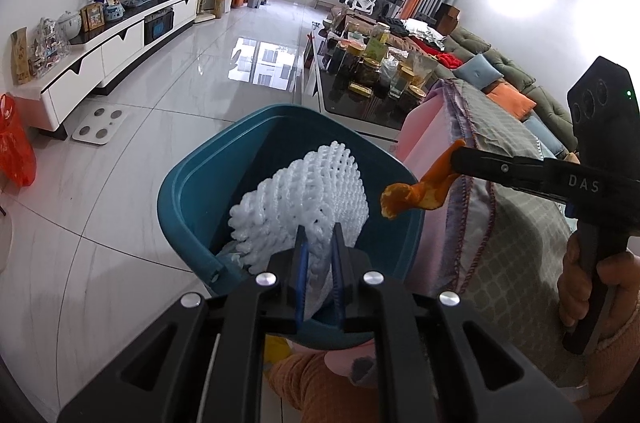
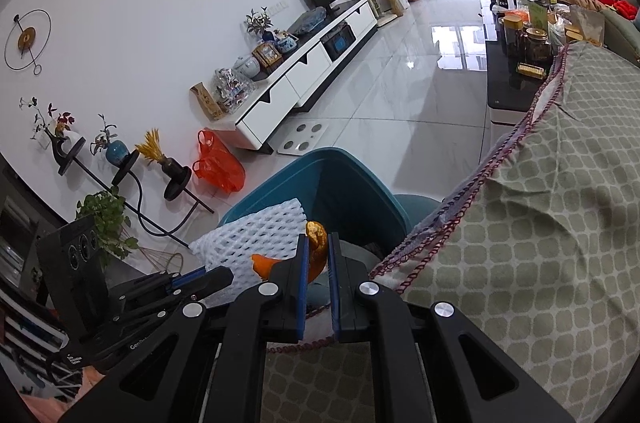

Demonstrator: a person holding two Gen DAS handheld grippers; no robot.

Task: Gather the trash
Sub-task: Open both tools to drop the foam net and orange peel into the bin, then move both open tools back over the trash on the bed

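Left wrist view looks down into a teal bin (image 1: 192, 183) standing on the glossy tiled floor (image 1: 132, 151). The left claw (image 1: 320, 235) is clamped on a white foam net (image 1: 312, 195), which hangs over the open mouth of the bin, its lower part already below the rim. To the right, the right claw (image 1: 456, 159) comes in level, gripping a strip of orange peel (image 1: 416, 191) that dangles at the bin's right edge, just above the rim. A hand (image 1: 588, 287) holds that tool's handle.

The right wrist view confirms this: the right claw (image 2: 318, 247) is pinched tight on the orange peel (image 2: 316, 243), with the bin's opening (image 2: 352, 191) straight ahead and the foam net (image 2: 248, 235) and the left claw (image 2: 208, 277) at the left. A checked cloth (image 2: 540, 203) drapes over furniture beside the bin.

Judging from this, both pieces of trash are picked up and carried to the bin, but neither is let go yet. What remains for these two is to open each claw so the net and the peel drop inside; the peel sits close to the rim and may need a little more reach inward to fall cleanly. Whether more trash waits elsewhere cannot be told.
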